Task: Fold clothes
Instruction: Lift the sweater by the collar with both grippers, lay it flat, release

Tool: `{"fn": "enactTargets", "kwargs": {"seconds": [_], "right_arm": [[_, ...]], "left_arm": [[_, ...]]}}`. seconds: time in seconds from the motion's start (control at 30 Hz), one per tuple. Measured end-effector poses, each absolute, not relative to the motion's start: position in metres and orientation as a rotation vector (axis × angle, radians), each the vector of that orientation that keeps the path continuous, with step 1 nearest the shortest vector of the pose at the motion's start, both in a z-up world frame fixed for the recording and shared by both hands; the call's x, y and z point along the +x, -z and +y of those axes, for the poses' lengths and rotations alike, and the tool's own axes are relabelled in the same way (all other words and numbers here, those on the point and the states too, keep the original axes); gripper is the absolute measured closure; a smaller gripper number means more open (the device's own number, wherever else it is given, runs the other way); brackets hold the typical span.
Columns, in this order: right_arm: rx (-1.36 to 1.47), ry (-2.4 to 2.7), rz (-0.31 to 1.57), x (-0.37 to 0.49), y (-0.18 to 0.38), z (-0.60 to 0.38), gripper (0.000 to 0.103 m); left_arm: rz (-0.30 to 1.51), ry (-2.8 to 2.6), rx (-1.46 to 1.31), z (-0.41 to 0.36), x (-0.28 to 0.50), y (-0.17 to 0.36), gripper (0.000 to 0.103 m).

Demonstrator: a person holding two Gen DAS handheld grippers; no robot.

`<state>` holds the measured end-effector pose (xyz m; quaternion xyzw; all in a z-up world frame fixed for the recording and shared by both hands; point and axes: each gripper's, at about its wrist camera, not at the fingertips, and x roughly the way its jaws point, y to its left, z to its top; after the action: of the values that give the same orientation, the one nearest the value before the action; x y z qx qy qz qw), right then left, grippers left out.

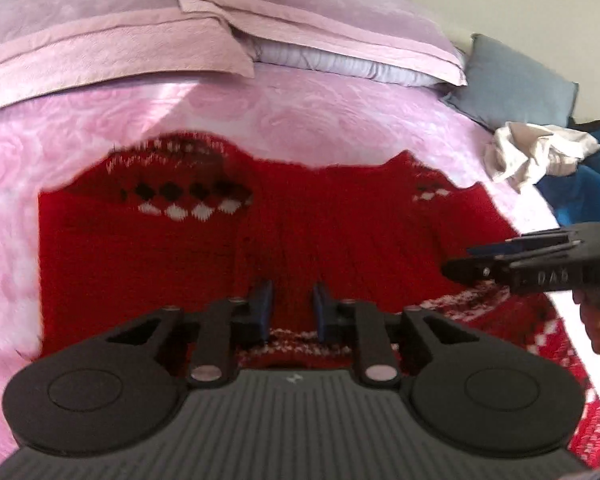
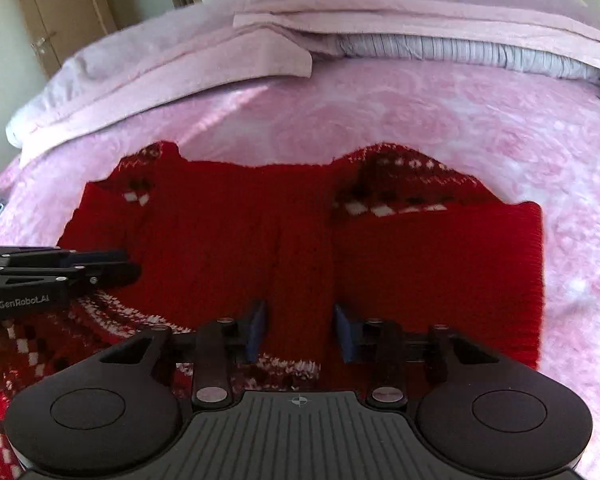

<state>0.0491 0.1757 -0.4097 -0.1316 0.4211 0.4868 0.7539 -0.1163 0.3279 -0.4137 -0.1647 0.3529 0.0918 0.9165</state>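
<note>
While I hover both tongs over the red patterned sweater (image 1: 300, 240), a fold is half-made.
Left gripper (image 1: 291, 312) and right gripper (image 2: 300, 330) stand narrowly parted, empty; next, I'd pinch the near hem.

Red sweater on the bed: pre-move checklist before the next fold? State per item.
1. Red sweater lies on the pink bedspread: ok.
2. Both sleeves folded in over the body: ok.
3. Left gripper jaws apart, nothing pinched between them: ok.
4. Right gripper jaws apart, nothing pinched: ok.
5. Grippers clear of each other, side by side over the near patterned edge: ok.
6. Pads touching the knit: cannot tell, both views are blurred.
</note>
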Motion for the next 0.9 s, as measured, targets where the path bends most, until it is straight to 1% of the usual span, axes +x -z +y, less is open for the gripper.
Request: {"fn": "enactTargets", "kwargs": {"seconds": [0.07, 0.13, 0.2, 0.23, 0.3, 0.37, 0.4, 0.47, 0.5, 0.57, 0.67, 0.77, 0.83, 0.87, 0.9], "right_arm": [[-0.251, -1.041, 0.901, 0.057, 0.392, 0.179, 0.066], [-0.209, -1.03, 0.831, 0.066, 0.372, 0.189, 0.066], [-0.205, -1.025, 0.755, 0.078, 0.361, 0.212, 0.066], [-0.211, -1.024, 0.724, 0.082, 0.362, 0.226, 0.066], [-0.268, -1.026, 0.708, 0.091, 0.386, 0.25, 0.066], [-0.332, -1.029, 0.699, 0.101, 0.415, 0.274, 0.066], [-0.355, -1.035, 0.693, 0.103, 0.428, 0.276, 0.066], [-0.389, -1.052, 0.677, 0.104, 0.455, 0.273, 0.066], [-0.389, -1.054, 0.678, 0.104, 0.456, 0.271, 0.066], [-0.373, -1.05, 0.69, 0.106, 0.446, 0.267, 0.066], [-0.314, -1.06, 0.638, 0.092, 0.413, 0.242, 0.066], [-0.275, -1.103, 0.616, 0.062, 0.39, 0.208, 0.066], [-0.298, -1.135, 0.641, 0.036, 0.391, 0.194, 0.066], [-0.343, -1.132, 0.676, 0.027, 0.401, 0.192, 0.066], [-0.399, -1.123, 0.716, 0.02, 0.415, 0.191, 0.066]], "left_arm": [[0.666, -0.187, -0.319, 0.345, -0.106, 0.394, 0.089], [0.611, -0.187, -0.284, 0.362, -0.084, 0.377, 0.089], [0.567, -0.181, -0.238, 0.376, -0.055, 0.373, 0.088], [0.557, -0.174, -0.201, 0.381, -0.043, 0.376, 0.088], [0.58, -0.168, -0.132, 0.387, -0.025, 0.399, 0.087], [0.68, -0.205, -0.105, 0.392, -0.019, 0.436, 0.087], [0.716, -0.224, -0.117, 0.394, -0.022, 0.452, 0.087], [0.668, -0.233, -0.165, 0.4, -0.03, 0.449, 0.088], [0.66, -0.243, -0.18, 0.402, -0.031, 0.444, 0.091], [0.636, -0.291, -0.185, 0.4, -0.037, 0.43, 0.094], [0.64, -0.24, -0.268, 0.388, -0.055, 0.406, 0.094], [0.642, -0.156, -0.293, 0.356, -0.087, 0.4, 0.093], [0.704, -0.136, -0.253, 0.338, -0.098, 0.417, 0.09], [0.728, -0.135, -0.226, 0.329, -0.103, 0.427, 0.09], [0.677, -0.146, -0.196, 0.323, -0.111, 0.431, 0.09]]}}
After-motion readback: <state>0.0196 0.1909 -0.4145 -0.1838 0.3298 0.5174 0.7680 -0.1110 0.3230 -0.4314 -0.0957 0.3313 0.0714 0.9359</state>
